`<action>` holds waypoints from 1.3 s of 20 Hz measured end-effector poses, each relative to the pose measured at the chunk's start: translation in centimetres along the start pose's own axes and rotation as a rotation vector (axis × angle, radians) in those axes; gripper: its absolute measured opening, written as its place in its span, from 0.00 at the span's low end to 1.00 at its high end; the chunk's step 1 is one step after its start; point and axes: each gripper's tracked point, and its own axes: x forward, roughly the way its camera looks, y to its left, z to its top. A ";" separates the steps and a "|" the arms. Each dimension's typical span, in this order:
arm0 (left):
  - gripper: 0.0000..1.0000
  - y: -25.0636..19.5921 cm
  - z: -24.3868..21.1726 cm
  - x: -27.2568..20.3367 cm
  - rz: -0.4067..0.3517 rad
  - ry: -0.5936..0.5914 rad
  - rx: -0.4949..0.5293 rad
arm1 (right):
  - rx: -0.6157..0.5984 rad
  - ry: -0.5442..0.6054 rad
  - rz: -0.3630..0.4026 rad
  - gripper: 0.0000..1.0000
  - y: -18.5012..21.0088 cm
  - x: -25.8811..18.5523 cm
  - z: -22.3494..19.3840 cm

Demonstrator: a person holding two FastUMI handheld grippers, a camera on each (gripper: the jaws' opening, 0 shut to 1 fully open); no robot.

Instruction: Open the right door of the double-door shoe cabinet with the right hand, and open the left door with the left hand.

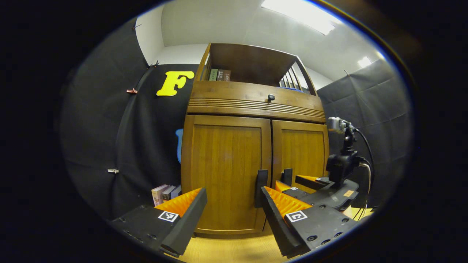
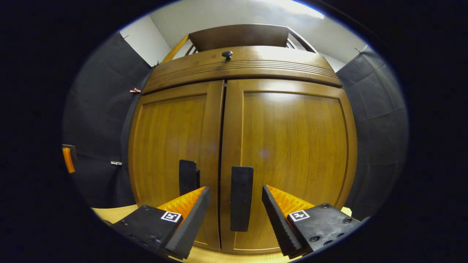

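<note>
The wooden shoe cabinet has both doors shut. In the left gripper view the left door faces me and its dark upright handle stands just beyond my right fingertip. My left gripper is open, holding nothing. To its right, my right gripper reaches toward the right door, with that door's handle between its fingers. In the right gripper view the right gripper is open. The right door's handle stands in its gap without being pressed. The left door's handle is beside it.
Above the doors runs a drawer front with a dark knob, topped by an open shelf holding books. More books stand on the wooden floor left of the cabinet. Black cloth walls close in on both sides.
</note>
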 end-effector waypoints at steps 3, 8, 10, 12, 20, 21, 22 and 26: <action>0.91 0.3 -0.3 0.1 0.004 0.008 0.003 | 0.023 0.020 -0.026 0.89 -0.6 1.1 -1.1; 0.94 0.9 -0.3 -0.1 0.021 0.008 0.006 | 0.000 0.022 -0.044 0.53 -0.6 2.1 -2.0; 0.94 0.9 -0.2 -0.2 0.023 0.008 0.006 | -0.019 0.014 -0.051 0.32 -0.6 2.3 -2.1; 0.94 0.7 -0.4 -0.2 0.017 0.015 0.003 | -0.032 0.015 -0.036 0.31 -0.5 2.0 -2.0; 0.93 -0.2 -0.4 -0.6 0.006 0.023 -0.001 | 0.008 0.037 0.060 0.19 -0.4 -1.2 -1.2; 0.93 -0.5 -0.4 -0.6 -0.002 0.022 -0.004 | 0.014 0.039 0.071 0.19 -0.5 -2.0 -1.2; 0.90 -0.9 -0.2 -0.7 -0.010 0.021 -0.009 | 0.020 0.039 0.082 0.19 -0.6 -2.8 -1.1; 0.91 -1.7 -0.2 -1.0 -0.018 0.020 -0.020 | 0.035 0.039 0.111 0.19 -1.0 -5.4 -0.5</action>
